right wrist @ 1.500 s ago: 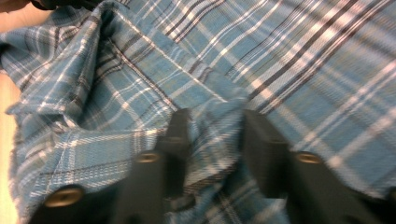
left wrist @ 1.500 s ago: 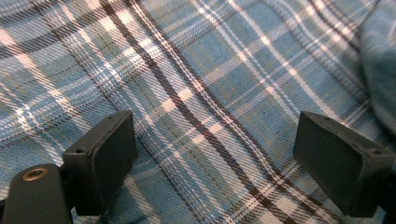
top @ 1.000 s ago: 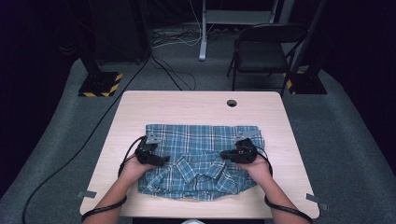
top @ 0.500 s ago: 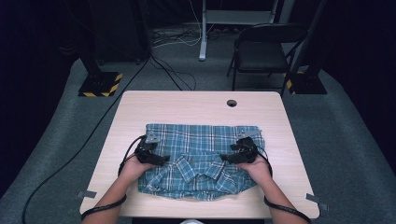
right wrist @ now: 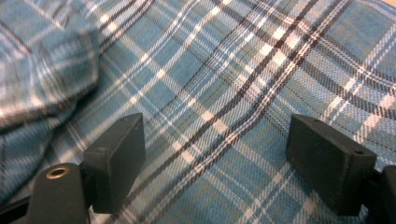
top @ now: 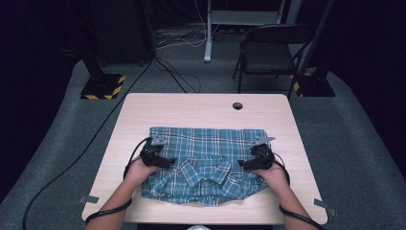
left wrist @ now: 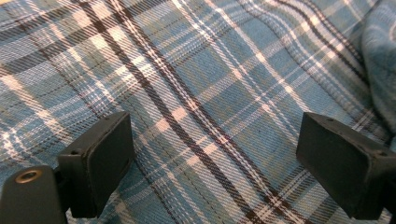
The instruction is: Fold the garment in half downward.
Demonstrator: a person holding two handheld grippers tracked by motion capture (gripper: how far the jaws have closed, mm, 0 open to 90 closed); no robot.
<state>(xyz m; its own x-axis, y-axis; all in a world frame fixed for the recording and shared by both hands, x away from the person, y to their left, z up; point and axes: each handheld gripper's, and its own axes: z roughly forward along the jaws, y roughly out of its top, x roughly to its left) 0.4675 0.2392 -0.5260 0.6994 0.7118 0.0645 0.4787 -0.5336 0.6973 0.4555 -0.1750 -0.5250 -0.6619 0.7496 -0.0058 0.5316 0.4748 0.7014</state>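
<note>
So there's a blue-and-white plaid flannel shirt (top: 206,163) lying folded flat on the near half of a pale wooden tabletop (top: 201,110), collar side toward the person, with the collar flaps sitting roughly in the middle of the near part. The left tongs (top: 170,160) are down on the shirt's left side, and in the left gripper view (left wrist: 215,163) the two black pads stand spread wide with nothing but flat plaid cloth lying between them, nothing pinched. The right tongs (top: 242,164) are on the shirt's right side, pointing in toward the collar; they've just been opening up, and the right gripper view (right wrist: 217,163) shows them spread apart over smooth fabric, not gripping any of it, with a rumpled fold of the shirt off to the upper left of that view. Both of the person's hands rest over the near edge of the shirt. Behind the tabletop stands a dark folding chair (top: 273,52) on grey carpet
</note>
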